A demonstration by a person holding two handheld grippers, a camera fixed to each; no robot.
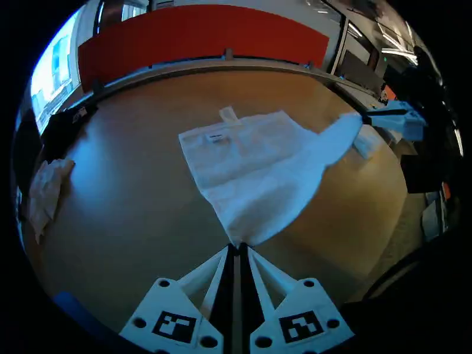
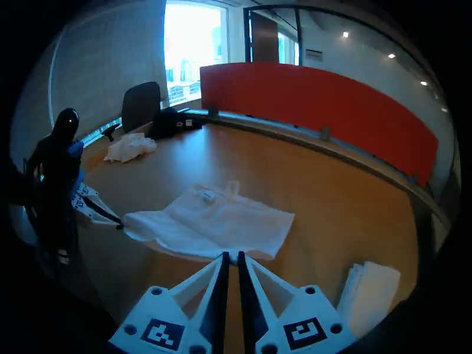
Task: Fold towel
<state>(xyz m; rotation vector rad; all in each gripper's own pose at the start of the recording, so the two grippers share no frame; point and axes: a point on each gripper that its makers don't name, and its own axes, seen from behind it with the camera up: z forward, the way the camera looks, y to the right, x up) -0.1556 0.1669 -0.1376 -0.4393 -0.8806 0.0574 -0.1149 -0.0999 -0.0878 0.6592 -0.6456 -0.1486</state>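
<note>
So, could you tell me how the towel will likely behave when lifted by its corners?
Probably floppy: the towel drapes in soft folds between the left gripper and right gripper. Likely light, since two corner pinches raise its edge. It may drag and bunch, as most of it rests on the table.

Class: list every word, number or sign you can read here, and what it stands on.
None can be read.
Small tag on the towel: too small and blurred to read.
Square markers on the left gripper: black-and-white patterns, no letters.
</note>
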